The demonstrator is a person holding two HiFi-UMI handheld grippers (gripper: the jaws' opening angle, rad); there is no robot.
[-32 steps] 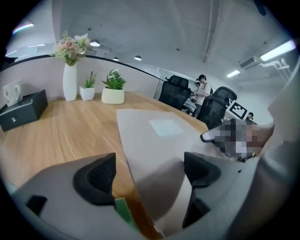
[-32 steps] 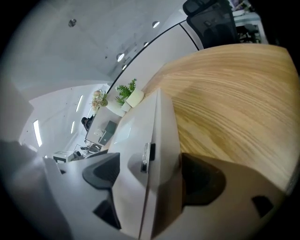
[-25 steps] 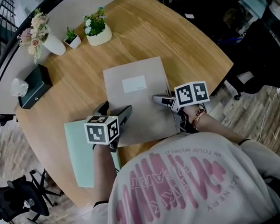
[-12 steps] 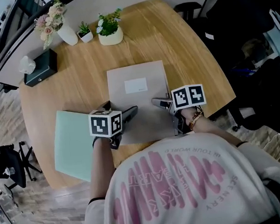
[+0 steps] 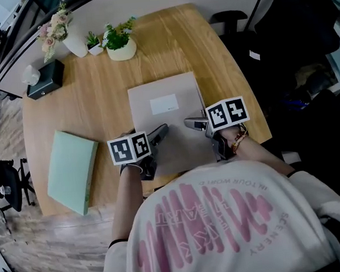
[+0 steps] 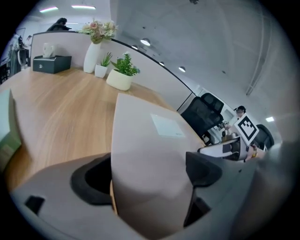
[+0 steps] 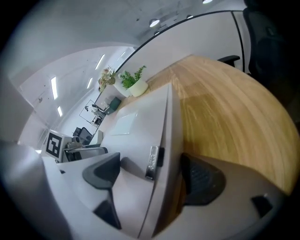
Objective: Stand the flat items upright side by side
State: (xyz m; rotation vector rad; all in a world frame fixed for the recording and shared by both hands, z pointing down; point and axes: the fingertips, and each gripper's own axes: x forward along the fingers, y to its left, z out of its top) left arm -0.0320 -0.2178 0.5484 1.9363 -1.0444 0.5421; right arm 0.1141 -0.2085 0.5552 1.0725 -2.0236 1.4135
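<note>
The left tool (image 6: 145, 174) had just been opening its jaws and stood released around the beige folder (image 5: 165, 112). The right tool (image 7: 152, 176), also unclenched, straddled its right edge on the surface (image 5: 96, 91).

Print on folder label (image 5: 163, 104): too small.

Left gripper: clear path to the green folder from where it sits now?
Probably yes. The left gripper straddles the grey binder's corner, its jaws have just been opening, not pressing it; the green folder lies flat to its left, with only bare table between.
</note>
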